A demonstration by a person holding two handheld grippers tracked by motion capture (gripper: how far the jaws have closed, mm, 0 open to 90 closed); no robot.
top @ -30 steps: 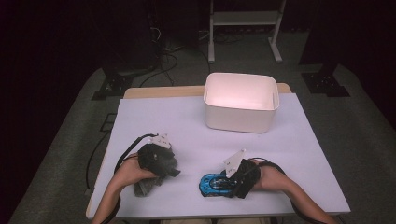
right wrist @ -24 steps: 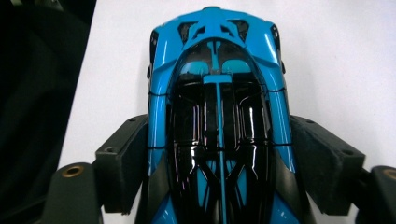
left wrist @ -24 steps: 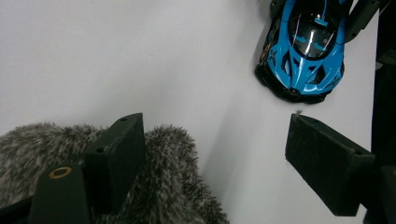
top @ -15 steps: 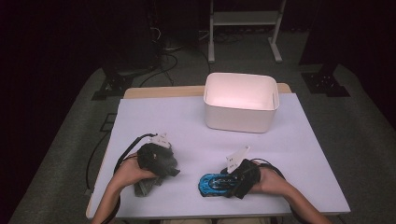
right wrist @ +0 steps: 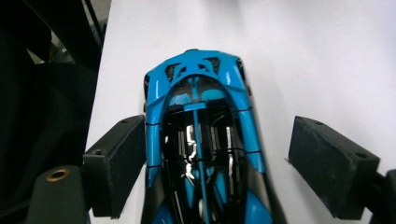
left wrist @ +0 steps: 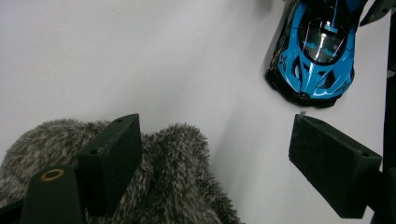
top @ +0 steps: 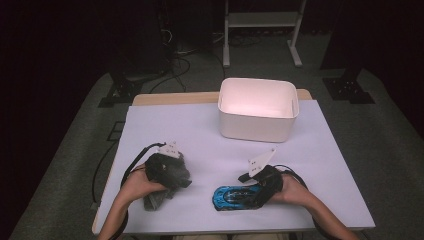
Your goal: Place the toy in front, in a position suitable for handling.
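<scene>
Blue car (right wrist: 198, 140) is lying on the table (top: 200, 135) near the bin (top: 258, 110), between my right tongs (right wrist: 219, 163), which have just been spreading. My left tongs (left wrist: 224, 168), also spreading, are straddling the fur (left wrist: 182, 186) beside the car; neither is gripped yet.

On the table (top: 165, 125), a bin (top: 258, 109) stands at the far edge, right of the middle. A toy car (top: 236, 197) lies near the near edge, right of the middle and well in front of the bin, its length running along that edge. A furry toy (top: 162, 192) lies near the near edge toward the left corner, to the left of the car and apart from it. The left gripper (top: 170, 170) sits over the furry toy. The right gripper (top: 262, 182) sits at the car's right end, with the car between its fingers (right wrist: 116, 163).
</scene>
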